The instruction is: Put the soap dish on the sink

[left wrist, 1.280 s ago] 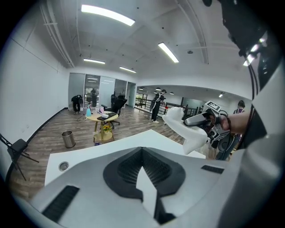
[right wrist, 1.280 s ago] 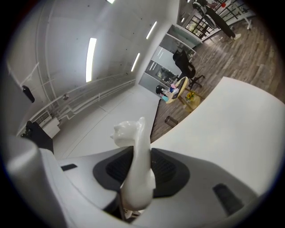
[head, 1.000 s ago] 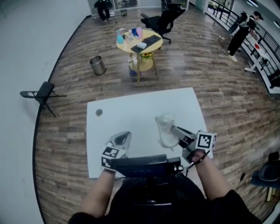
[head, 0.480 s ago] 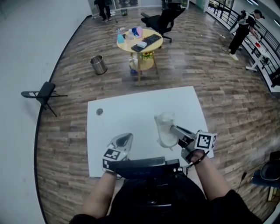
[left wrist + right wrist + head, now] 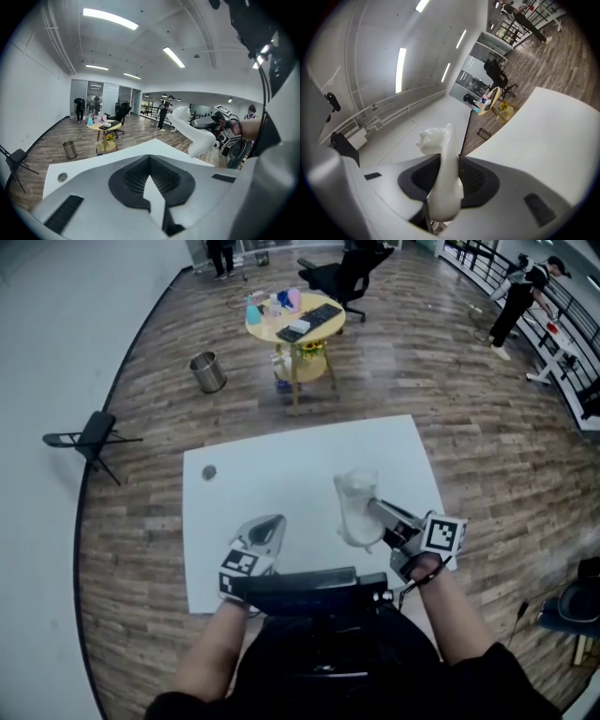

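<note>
pinching soap dish edgewise, right hand-held gripper

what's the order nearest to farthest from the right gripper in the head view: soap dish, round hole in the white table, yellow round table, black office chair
From the right gripper:
1. soap dish, gripped in its jaws
2. round hole, left part of the white table
3. yellow round table, on the floor beyond
4. black office chair, behind that table
</note>
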Demonstrator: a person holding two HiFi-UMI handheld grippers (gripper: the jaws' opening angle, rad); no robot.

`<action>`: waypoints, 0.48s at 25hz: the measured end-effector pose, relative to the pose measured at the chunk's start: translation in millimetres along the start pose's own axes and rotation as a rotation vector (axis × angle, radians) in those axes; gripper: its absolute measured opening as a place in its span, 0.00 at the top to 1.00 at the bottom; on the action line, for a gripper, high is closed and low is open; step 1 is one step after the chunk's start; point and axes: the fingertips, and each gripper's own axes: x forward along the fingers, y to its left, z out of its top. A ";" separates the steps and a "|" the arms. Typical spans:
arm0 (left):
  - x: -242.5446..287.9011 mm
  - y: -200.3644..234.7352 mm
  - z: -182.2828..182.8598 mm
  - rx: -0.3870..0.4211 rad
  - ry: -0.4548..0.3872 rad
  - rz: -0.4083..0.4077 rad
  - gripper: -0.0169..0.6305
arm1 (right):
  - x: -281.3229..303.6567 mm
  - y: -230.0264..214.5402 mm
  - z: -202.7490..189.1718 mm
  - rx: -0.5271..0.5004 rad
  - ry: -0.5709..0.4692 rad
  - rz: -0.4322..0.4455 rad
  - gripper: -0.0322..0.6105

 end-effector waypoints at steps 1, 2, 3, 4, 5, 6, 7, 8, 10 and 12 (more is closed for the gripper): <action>0.6 0.2 0.9 0.002 -0.001 0.002 0.99 | 0.9 -0.3 1.0 0.003 -0.001 0.002 0.74; 1.3 0.2 1.0 -0.001 -0.002 0.004 0.99 | 1.4 -1.0 1.5 0.006 -0.002 0.002 0.75; 2.2 0.2 0.4 -0.008 -0.003 0.007 0.99 | 1.5 -1.5 1.4 0.009 -0.003 0.002 0.75; 3.3 0.2 -0.9 -0.016 -0.002 0.010 0.99 | 0.9 -2.2 0.9 0.009 -0.003 0.003 0.75; 4.6 0.4 -2.9 -0.023 0.000 0.015 0.99 | -0.4 -3.4 0.4 0.007 -0.002 0.003 0.75; 6.1 1.0 -5.2 -0.029 0.006 0.021 0.99 | -1.5 -5.3 -0.1 0.003 -0.002 0.002 0.75; 7.9 2.4 -7.5 -0.034 0.013 0.028 0.99 | -1.8 -8.1 -0.3 -0.001 -0.001 -0.001 0.75; 10.2 5.2 -9.4 -0.038 0.019 0.035 0.99 | -1.0 -12.0 -0.3 -0.005 0.002 -0.008 0.75; 15.7 13.7 -12.7 -0.046 0.025 0.048 0.99 | 2.9 -20.4 -0.8 -0.007 0.010 -0.025 0.75; 21.7 21.2 -17.6 -0.052 0.033 0.061 0.99 | 6.5 -27.7 -2.0 -0.001 0.017 -0.039 0.75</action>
